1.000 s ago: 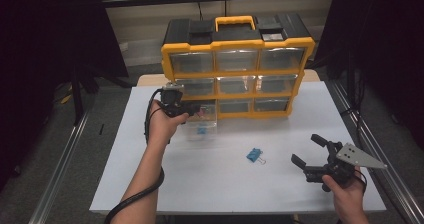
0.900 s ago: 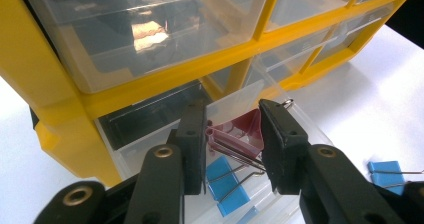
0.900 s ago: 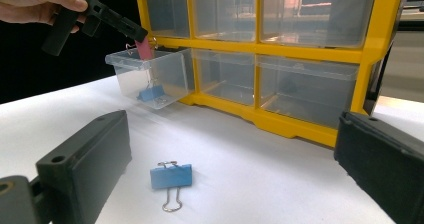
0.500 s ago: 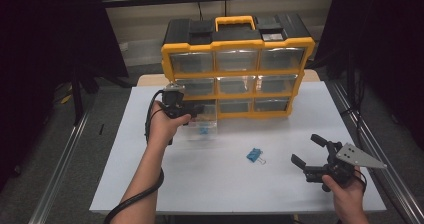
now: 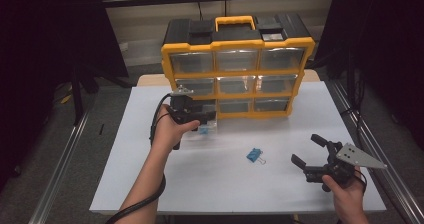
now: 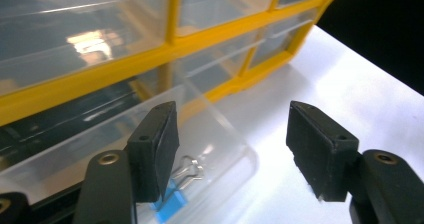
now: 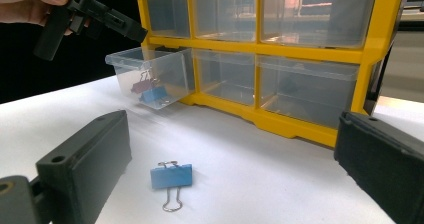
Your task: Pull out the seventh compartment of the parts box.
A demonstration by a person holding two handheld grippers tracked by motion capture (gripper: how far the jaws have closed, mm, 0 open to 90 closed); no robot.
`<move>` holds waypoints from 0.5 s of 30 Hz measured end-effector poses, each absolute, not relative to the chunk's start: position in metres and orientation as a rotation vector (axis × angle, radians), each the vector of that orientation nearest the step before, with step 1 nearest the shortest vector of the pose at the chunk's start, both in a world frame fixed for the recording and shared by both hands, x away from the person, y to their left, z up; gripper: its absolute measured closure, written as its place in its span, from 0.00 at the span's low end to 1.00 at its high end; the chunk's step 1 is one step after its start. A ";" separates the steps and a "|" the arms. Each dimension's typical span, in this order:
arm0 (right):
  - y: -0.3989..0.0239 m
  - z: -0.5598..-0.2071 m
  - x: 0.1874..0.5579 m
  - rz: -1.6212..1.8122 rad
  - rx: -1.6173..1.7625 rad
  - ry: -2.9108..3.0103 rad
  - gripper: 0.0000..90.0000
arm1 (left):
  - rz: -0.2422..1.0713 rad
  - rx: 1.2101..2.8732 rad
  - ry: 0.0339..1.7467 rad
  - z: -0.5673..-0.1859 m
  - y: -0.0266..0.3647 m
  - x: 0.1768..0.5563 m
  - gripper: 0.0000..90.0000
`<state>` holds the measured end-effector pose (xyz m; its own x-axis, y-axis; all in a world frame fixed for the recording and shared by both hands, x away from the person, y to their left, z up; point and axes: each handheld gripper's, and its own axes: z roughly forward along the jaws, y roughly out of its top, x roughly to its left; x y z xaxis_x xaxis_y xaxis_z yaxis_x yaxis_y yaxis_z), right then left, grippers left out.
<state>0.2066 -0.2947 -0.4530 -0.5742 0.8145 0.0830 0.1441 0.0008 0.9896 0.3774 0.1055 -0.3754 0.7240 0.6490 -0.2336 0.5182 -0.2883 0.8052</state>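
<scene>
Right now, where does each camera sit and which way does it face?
High view: above the person's side, looking forward and down on the table; forearms, left gripper, right gripper.
Left gripper view: between its open jaws at the pulled-out drawer.
Right gripper view: low, between open jaws toward the organizer.
Shared: the right gripper and high views both show the blue binder clip.

Lab test bench (dark curtains, metal rails (image 5: 60,164)), white-covered table (image 5: 220,184)

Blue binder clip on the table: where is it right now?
In the high view the blue binder clip lies loose on the white table, right of centre, in front of the yellow organizer and left of the right gripper.
</scene>
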 end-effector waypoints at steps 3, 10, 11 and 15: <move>-0.295 -0.453 0.207 1.617 0.985 1.747 0.02 | 0.154 1.978 0.873 -0.377 0.099 0.373 0.39; -0.295 -0.453 0.207 1.618 0.983 1.747 0.02 | 0.135 1.997 0.822 -0.381 0.088 0.366 0.32; -0.295 -0.453 0.207 1.620 0.984 1.748 0.02 | 0.129 1.988 0.818 -0.382 0.086 0.365 0.32; -0.295 -0.453 0.207 1.618 0.985 1.746 0.02 | 0.128 1.986 0.805 -0.383 0.083 0.361 0.28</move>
<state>0.2066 -0.2948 -0.4530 -0.5748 0.8144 0.0795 0.1410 0.0029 0.9900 0.3610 0.0826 -0.3827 0.7772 0.5860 -0.2292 0.4860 -0.3277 0.8102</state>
